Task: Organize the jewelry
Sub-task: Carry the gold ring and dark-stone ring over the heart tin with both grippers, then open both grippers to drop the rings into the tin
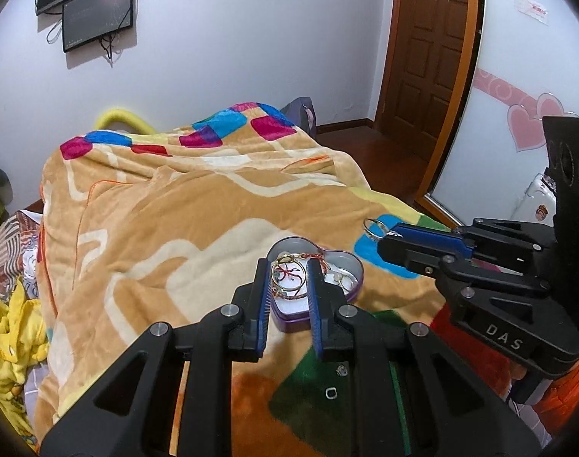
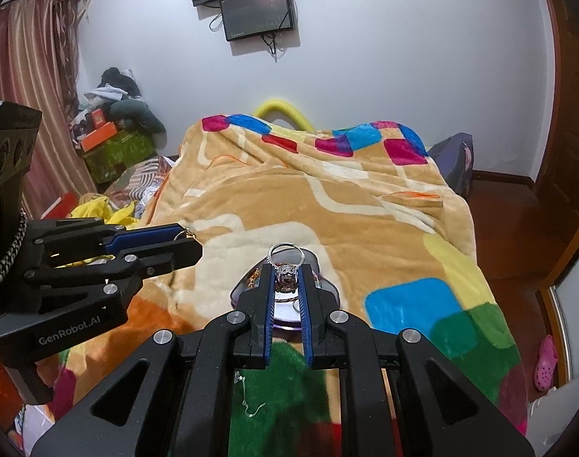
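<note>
While both grippers hover over the heart tin (image 1: pixel 352 262), the right gripper (image 2: pixel 286 272) pinches a silver ring (image 2: pixel 285 253) fully shut; the left gripper (image 1: pixel 289 278) clamps a gold hoop (image 1: pixel 289 276), narrowly parted; next, I judge, lowering each piece into the tin.

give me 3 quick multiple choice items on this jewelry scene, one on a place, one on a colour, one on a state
1. Where does the heart-shaped purple tin sit?
A on the patterned fleece blanket
B on the floor
C on a shelf

2. What colour are the gripper pads?
A red
B blue
C white

3. What is the right gripper doing?
A hanging open
B shut on nothing
C shut on a silver ring with a dark stone

Answers: 1 A, the blanket lies all round the tin. 2 B, blue strips line the fingers. 3 C, the ring's stone sits pinched between its tips.
</note>
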{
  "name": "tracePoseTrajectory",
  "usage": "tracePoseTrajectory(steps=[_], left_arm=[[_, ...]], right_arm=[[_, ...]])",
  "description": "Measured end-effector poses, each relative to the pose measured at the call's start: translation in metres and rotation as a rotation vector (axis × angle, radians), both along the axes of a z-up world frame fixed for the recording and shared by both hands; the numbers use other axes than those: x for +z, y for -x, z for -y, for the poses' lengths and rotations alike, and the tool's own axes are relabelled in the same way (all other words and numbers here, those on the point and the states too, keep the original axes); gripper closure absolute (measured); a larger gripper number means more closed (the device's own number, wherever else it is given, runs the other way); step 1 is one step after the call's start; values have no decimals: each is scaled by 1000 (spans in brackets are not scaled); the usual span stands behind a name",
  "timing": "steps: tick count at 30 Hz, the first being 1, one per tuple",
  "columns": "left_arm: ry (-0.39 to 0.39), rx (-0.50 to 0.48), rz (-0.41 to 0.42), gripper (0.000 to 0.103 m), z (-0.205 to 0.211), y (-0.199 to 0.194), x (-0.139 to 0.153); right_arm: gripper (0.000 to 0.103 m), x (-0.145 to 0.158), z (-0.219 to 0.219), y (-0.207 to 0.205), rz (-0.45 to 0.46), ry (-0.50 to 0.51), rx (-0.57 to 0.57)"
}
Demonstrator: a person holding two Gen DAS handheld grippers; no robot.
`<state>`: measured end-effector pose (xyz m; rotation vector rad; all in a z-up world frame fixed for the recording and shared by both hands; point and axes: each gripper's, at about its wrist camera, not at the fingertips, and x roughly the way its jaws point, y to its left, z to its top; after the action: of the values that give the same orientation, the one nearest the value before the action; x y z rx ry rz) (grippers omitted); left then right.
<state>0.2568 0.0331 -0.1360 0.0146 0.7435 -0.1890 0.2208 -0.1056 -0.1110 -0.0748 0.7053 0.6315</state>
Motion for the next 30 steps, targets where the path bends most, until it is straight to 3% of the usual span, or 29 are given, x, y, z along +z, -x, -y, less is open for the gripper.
tracePoseTrajectory(steps=[15,30], left_arm=[[44,-31,-111,86,1,-38,-40],[48,-50,-145,86,1,-44,-49]], right_arm=[[92,-33,-19,-37,-87,69,41],[92,-47,-21,-49,-143,91,64]])
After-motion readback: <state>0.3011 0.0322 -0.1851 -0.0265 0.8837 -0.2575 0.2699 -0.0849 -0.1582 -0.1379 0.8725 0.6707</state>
